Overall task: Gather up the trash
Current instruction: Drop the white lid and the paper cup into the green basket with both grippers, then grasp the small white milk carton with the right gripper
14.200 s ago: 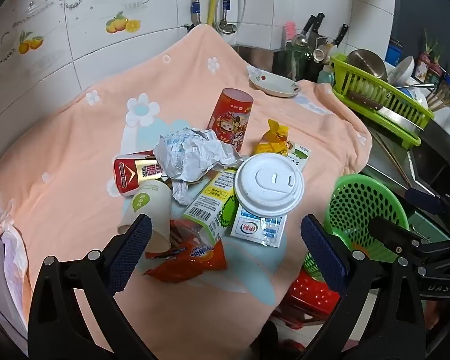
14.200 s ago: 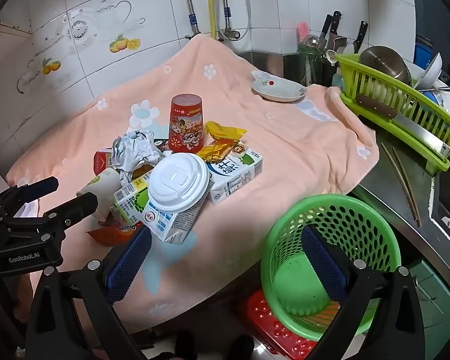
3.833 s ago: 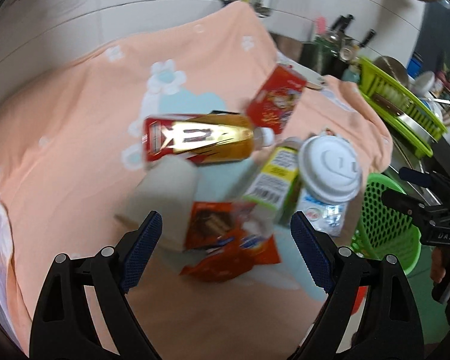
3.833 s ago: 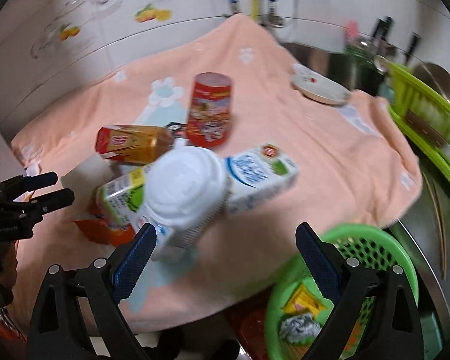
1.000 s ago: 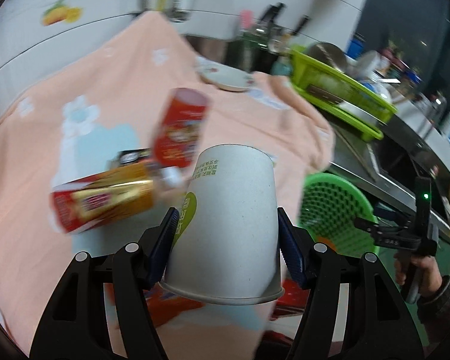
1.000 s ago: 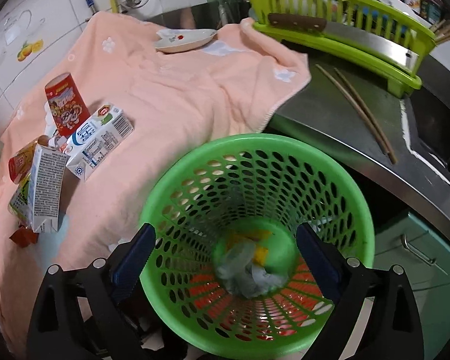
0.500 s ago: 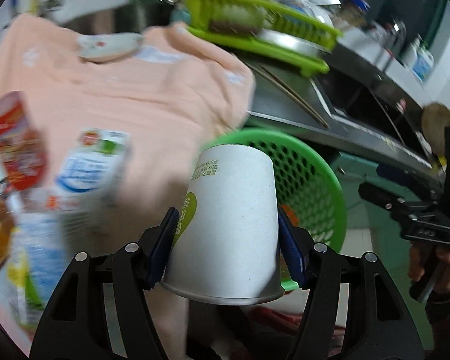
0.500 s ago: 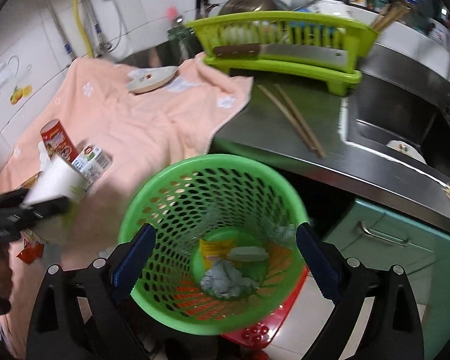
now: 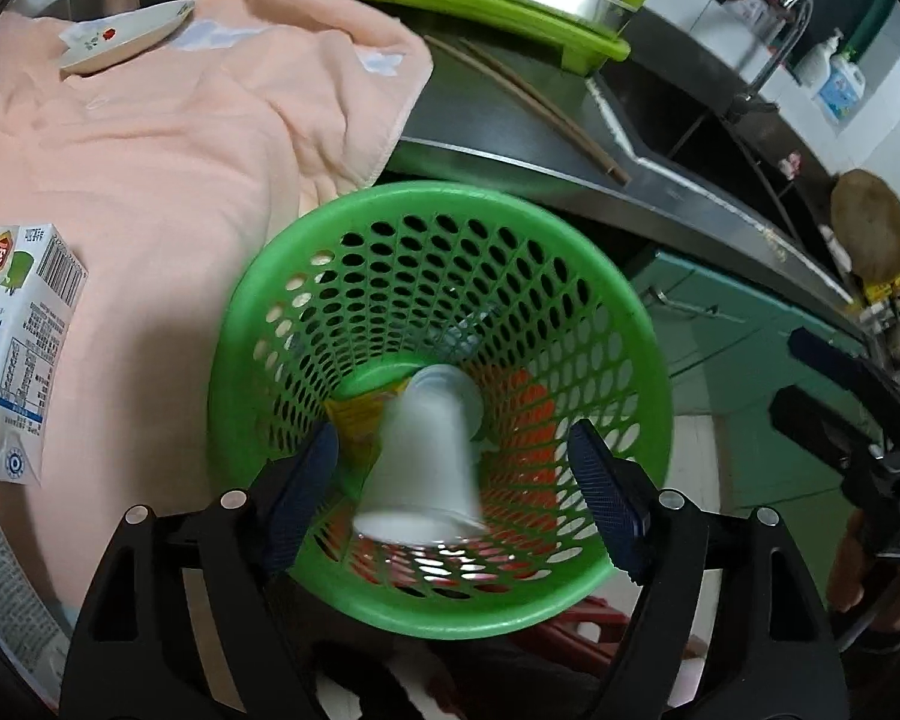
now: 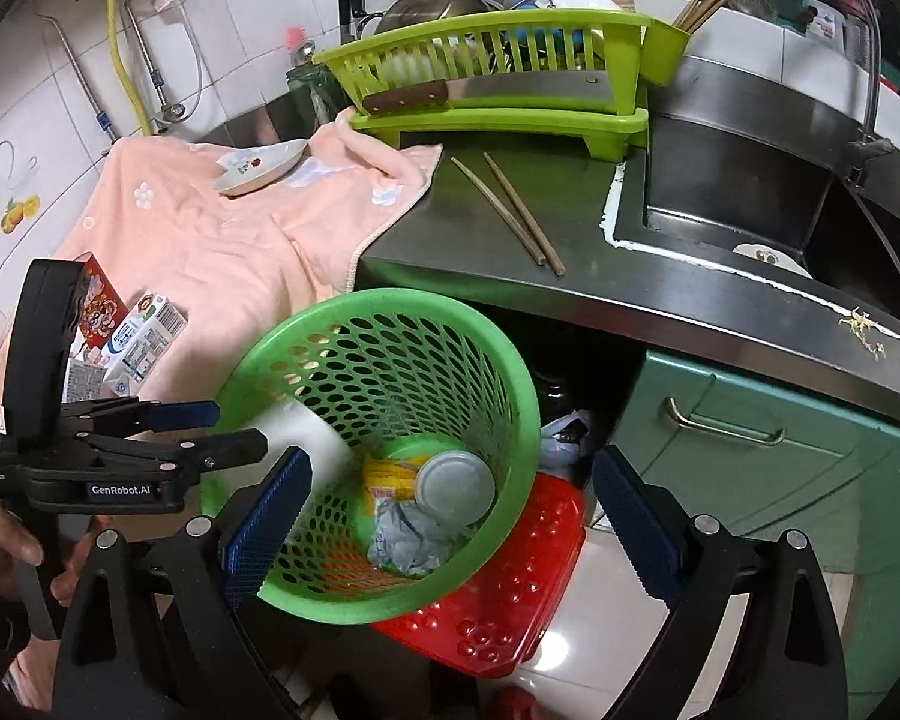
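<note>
Now the paper cup (image 9: 421,459) is inside the green basket (image 9: 576,243), blurred as if dropping, its base pointing down toward the basket floor. The left gripper (image 9: 453,501) hangs over the near rim with its jaws spread wide, and neither pad touches the cup, so it reads as let go. The right gripper (image 10: 444,525) is also wide open and holds nothing; its left pad sits just beside the basket's outer wall, its right pad well clear, over the red stool (image 10: 510,594) under the basket.

In the basket, seen from the right wrist, lie a round white lid (image 10: 455,487), a yellow wrapper (image 10: 390,480) and a crumpled wad (image 10: 411,543), all on the bottom, with the cup (image 10: 306,429) coming in at the rim on the left gripper's (image 10: 210,426) side.

So the job looks roughly half done. Still out on the pink cloth (image 9: 168,180), toward its near edge, are a milk carton (image 9: 21,354) and, in the right wrist view, a red can (image 10: 99,306) and a second carton (image 10: 84,381) next to the first one (image 10: 144,336); more may lie out of frame. The small dish (image 10: 261,174) at the cloth's far edge holds no visible trash and I judge it no part of the task.
</note>
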A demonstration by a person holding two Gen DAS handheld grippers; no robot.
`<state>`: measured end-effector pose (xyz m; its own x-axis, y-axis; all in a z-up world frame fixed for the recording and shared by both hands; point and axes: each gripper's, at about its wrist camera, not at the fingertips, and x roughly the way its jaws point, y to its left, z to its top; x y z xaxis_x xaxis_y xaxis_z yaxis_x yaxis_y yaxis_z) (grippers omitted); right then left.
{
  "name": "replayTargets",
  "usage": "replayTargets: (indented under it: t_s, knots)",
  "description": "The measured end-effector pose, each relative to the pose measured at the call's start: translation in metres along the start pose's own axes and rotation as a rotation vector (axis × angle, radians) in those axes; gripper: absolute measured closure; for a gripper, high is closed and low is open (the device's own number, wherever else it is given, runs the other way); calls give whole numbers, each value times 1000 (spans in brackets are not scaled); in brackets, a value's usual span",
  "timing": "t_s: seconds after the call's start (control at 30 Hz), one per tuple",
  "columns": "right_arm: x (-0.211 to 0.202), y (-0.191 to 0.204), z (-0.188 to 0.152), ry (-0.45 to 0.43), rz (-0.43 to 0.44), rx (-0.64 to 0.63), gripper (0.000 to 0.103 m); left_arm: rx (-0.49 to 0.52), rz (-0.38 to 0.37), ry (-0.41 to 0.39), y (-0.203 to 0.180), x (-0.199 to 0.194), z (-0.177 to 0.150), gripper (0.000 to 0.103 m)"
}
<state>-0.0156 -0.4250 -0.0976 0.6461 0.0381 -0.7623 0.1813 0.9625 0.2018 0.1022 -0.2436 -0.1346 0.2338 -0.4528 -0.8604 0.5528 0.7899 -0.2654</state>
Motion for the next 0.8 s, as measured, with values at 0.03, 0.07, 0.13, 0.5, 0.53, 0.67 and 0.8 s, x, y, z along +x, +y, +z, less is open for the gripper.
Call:
replayTargets:
  t_s: [0.03, 0.07, 0.13, 0.5, 0.53, 0.67, 0.8]
  knots:
    - [0, 2, 0, 0, 3, -4, 12, -2, -2, -3, 1, -2, -1, 25]
    - [1, 3, 1, 1, 7, -7, 12, -4, 3, -5, 2, -5, -1, 25]
    - [0, 10, 2, -1, 23, -18, 12, -10, 3, -27, 6, -16, -3, 25]
    - [8, 79, 16, 5, 149, -150, 12, -48, 200, -193, 54, -112, -41, 25]
    - [11, 90, 18, 10, 166, -172, 12, -58, 219, -205, 60, -120, -45, 25]
    - [20, 125, 21, 28, 222, -237, 12, -120, 302, -245, 90, -151, -66, 25]
    - [27, 160, 24, 47, 280, -297, 12, -193, 371, -261, 121, -174, -90, 25]
